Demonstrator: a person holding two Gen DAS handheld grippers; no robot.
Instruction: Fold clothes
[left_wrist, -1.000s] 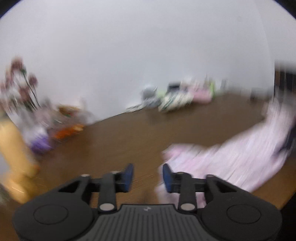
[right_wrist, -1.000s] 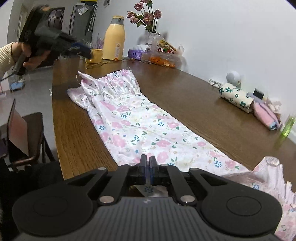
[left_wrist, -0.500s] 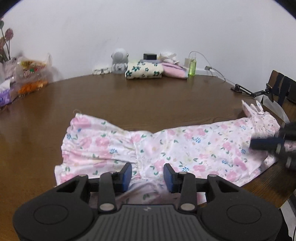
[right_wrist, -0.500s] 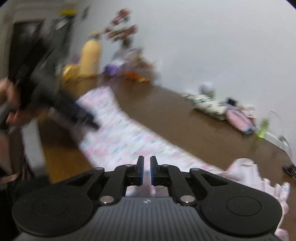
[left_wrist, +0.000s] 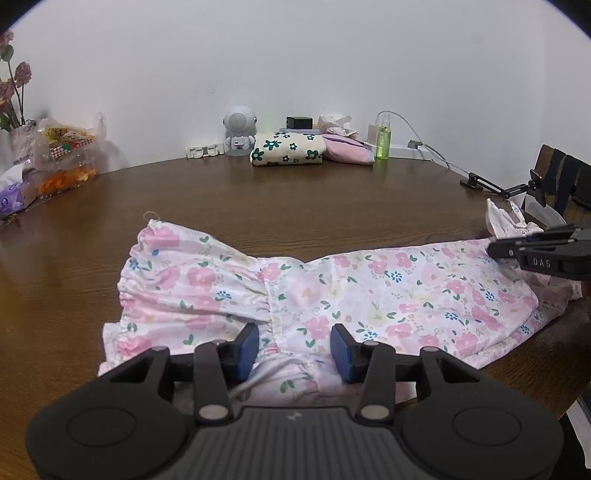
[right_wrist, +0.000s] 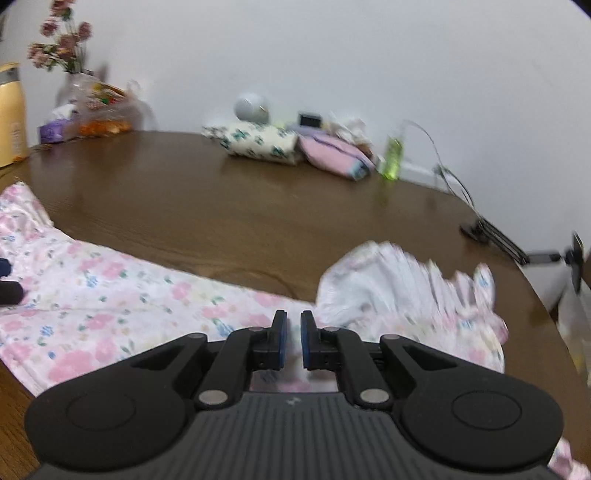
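2 grippers are working one floral dress (left_wrist: 369, 295), which is lying stretched lengthwise along the near edge of the wooden table (left_wrist: 295, 199), gathered bodice to my left and skirt hem to my right. A second ago my left gripper (left_wrist: 293, 349) was swinging in over bare wood; now it is sitting low over the bodice's near edge, and its jaws are opening, with fabric lying under and between the blue pads but not pinched. My right gripper (right_wrist: 290, 341) is nearly shut; I am judging it is pinching hem fabric, though the blur is making that uncertain. It has turned since, and the ruffled hem (right_wrist: 406, 288) is bunching up beside it. I am judging the first fold is about to start once my left jaws close.
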